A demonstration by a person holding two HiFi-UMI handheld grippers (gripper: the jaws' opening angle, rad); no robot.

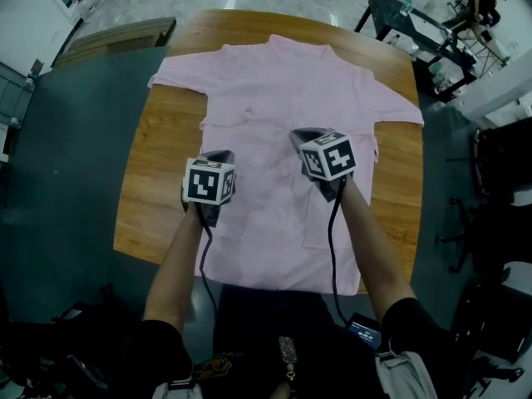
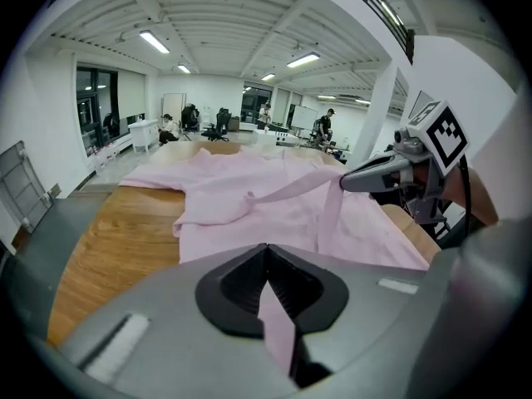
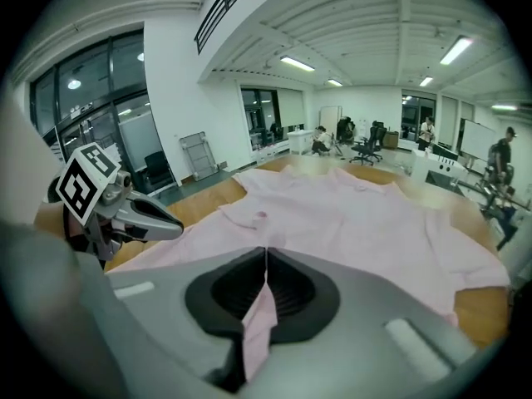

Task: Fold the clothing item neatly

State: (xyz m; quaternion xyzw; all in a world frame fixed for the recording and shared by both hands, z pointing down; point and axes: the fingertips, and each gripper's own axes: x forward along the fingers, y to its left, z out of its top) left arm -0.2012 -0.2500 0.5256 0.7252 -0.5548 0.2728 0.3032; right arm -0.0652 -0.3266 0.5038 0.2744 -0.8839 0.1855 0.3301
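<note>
**Pink shirt (image 1: 287,81) pinched in two places**

The shirt lies spread on the wooden table (image 1: 154,173), with its collar at the far side and its hem over the near edge. The left gripper (image 1: 221,156) is closed tight on a fold of fabric near the shirt's left side. The right gripper (image 1: 301,135) is likewise clamped on fabric mid-body, and a strip of cloth rises to its tip.

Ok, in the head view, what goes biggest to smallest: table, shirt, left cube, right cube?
1. table
2. shirt, which covers much of it
3. left cube and right cube: they look about alike, so I won't rank them.
</note>
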